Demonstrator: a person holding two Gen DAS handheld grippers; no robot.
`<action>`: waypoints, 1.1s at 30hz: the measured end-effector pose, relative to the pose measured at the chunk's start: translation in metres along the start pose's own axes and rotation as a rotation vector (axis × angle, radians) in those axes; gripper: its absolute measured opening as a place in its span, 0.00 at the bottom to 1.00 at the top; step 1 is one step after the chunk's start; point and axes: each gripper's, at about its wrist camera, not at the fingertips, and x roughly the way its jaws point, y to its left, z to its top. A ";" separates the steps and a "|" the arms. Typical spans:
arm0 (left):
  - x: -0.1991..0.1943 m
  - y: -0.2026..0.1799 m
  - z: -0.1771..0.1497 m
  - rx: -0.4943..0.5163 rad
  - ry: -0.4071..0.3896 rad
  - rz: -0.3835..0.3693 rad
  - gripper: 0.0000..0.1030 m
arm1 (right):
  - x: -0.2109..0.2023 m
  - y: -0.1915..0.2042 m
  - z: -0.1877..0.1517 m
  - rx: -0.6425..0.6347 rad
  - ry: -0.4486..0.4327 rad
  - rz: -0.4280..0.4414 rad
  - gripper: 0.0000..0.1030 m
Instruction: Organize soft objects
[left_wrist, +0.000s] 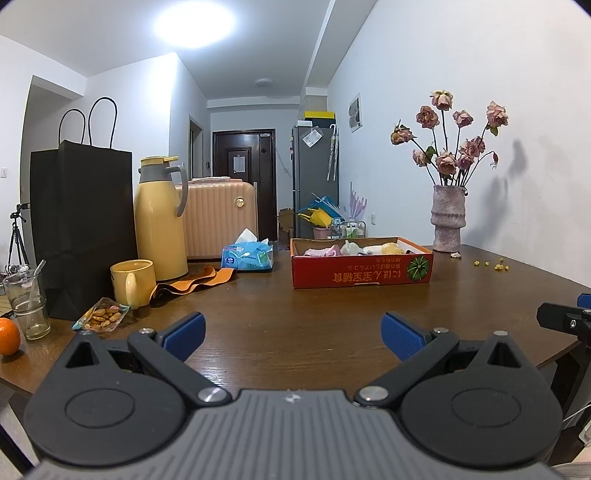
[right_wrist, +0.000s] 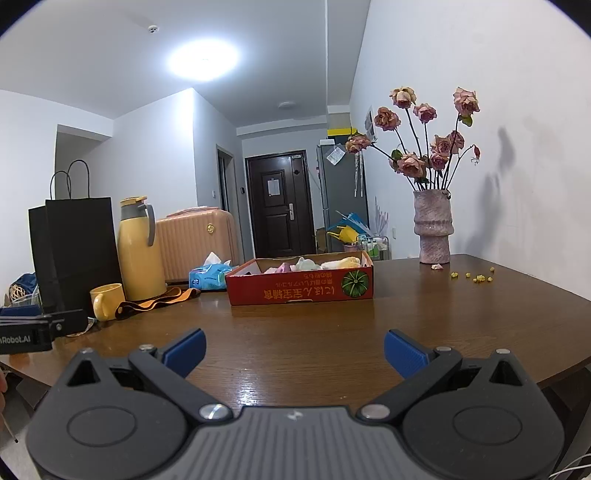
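While both units hover low over the near edge of the brown wooden tabletop (left_wrist: 295, 306), the left gripper (left_wrist: 293, 336) has its blue-padded fingers (left_wrist: 184, 334) spread wide with nothing between them, and the right gripper (right_wrist: 294, 352) is likewise spread wide and empty. The red cardboard tray (left_wrist: 362, 271), printed with a green pumpkin graphic, sits on the tabletop well ahead of both grippers, toward the far side. The soft objects (left_wrist: 354, 249) lie inside this tray: pink, white and pale yellow pieces are visible above its rim, but their exact kind cannot be determined. In the right wrist view the same tray (right_wrist: 301, 290) appears slightly left of centre with the soft objects (right_wrist: 314, 264) inside it. Right of the tray, a pink textured vase (left_wrist: 447, 218) of dried roses stands upright near the wall, with small yellow crumbs (left_wrist: 495, 264) scattered on the tabletop beside it. Left of the tray lie a blue tissue pack (left_wrist: 247, 256) and an orange-and-black strap (left_wrist: 192, 282). Further left stand a yellow thermos jug (left_wrist: 160, 218), a yellow mug (left_wrist: 133, 282) and a black paper bag (left_wrist: 83, 221), all upright. A snack packet (left_wrist: 101, 315), a clear glass (left_wrist: 26, 301) and an orange (left_wrist: 8, 336) occupy the left edge.
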 end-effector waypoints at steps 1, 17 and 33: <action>0.000 0.000 0.000 0.000 0.000 0.000 1.00 | 0.000 0.000 0.000 0.000 0.000 0.001 1.00; 0.001 0.000 -0.002 -0.006 0.008 0.009 1.00 | 0.001 0.000 -0.001 -0.003 0.000 -0.013 1.00; -0.001 -0.003 -0.003 -0.005 -0.012 0.012 1.00 | -0.001 0.000 0.000 -0.011 -0.020 -0.022 1.00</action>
